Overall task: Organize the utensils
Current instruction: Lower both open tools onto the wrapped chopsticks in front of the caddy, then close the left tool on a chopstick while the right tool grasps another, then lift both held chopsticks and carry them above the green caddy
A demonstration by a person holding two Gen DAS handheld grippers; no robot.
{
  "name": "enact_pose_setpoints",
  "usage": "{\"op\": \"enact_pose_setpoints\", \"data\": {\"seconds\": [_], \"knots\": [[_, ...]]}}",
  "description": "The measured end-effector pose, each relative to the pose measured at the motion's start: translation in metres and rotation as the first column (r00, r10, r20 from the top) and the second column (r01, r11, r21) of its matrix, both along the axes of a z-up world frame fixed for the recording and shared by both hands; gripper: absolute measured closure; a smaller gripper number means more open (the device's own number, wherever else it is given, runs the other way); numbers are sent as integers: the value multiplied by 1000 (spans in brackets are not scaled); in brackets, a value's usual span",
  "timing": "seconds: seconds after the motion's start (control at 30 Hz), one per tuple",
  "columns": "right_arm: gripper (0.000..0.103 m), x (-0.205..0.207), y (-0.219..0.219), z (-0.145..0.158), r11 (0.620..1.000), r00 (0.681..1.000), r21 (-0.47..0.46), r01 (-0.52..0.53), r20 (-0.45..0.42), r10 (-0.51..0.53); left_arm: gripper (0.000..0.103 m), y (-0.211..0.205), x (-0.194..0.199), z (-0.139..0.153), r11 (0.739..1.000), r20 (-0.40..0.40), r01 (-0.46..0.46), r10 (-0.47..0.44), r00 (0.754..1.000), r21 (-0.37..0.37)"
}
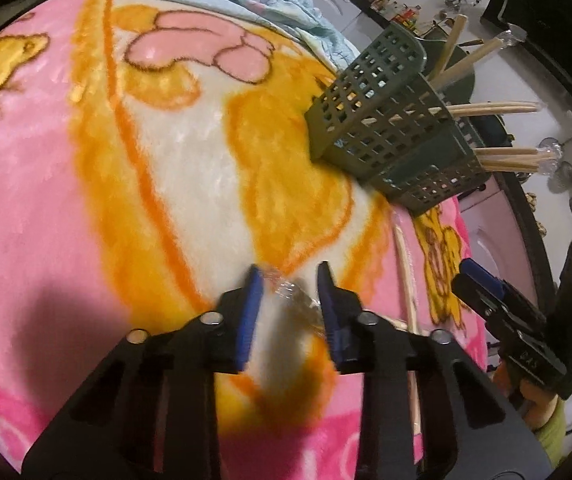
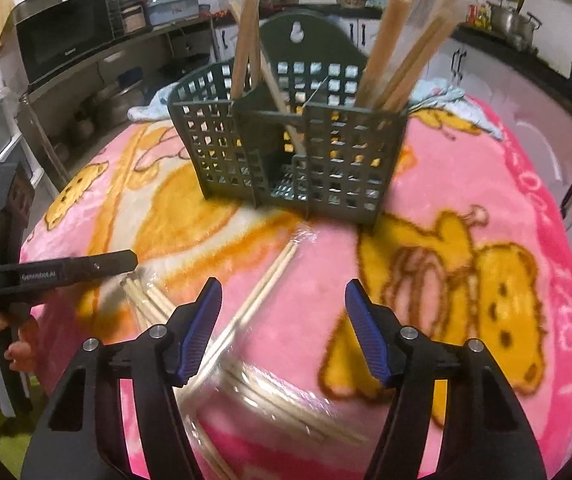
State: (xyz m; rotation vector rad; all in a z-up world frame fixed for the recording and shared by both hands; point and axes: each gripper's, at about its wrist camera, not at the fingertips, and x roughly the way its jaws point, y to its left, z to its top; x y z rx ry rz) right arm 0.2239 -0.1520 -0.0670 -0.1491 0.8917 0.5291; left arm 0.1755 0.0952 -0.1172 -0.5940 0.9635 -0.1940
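Straight ahead of the right gripper point(image 2: 283, 312), well past its tips: green slotted holder point(image 2: 286, 152) standing upright on the pink cartoon blanket point(image 2: 526, 208) that covers the surface. Packed with wrapped chopsticks point(image 2: 398, 60) poking out the top, some leaning left, some leaning right. Behind the holder, a crumpled light blue cloth point(image 2: 442, 94).

Right gripper: wide open, gripping nothing, hanging over the blanket. Just below and between its blue pads, a loose pair of chopsticks point(image 2: 261, 292) lying flat, running diagonally toward the holder. Closer in, under the gripper body, a plastic-wrapped bundle point(image 2: 286, 400), pretty blurry.

Off to its left, the left gripper point(image 2: 131, 258) seen side-on, tips right above a second bundle point(image 2: 145, 300) of pale sticks.

From the left wrist view: left gripper point(image 1: 290, 284) also open, pads apart with the crinkly end of the wrapper point(image 1: 290, 292) sitting in the gap. Can't tell if either pad actually touches it, too smeared. Holder point(image 1: 386, 132) up ahead and to the right, well apart. Right gripper point(image 1: 474, 280) out at the right side.
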Motion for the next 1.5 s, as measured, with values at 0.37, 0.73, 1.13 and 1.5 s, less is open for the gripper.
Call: {"op": "enact_pose_setpoints", "data": {"seconds": [0.37,0.73,1.13,1.5], "knots": [[62,44,27,-33,999,979,-13,48,-196,-49,100,7,6,-6,1000,7,18,-18,1000,-17],[89,66,24,-38,992,954,29,124,-279,-111,101,20,8,-5,999,30,0,1,1000,-37],[98,50,29,-24,993,963,83,88,-263,-63,101,58,0,11,995,79,-98,99,992,-19],[98,22,31,22,993,991,120,4,-134,12,102,75,-19,59,989,210,-144,138,968,13]]}}
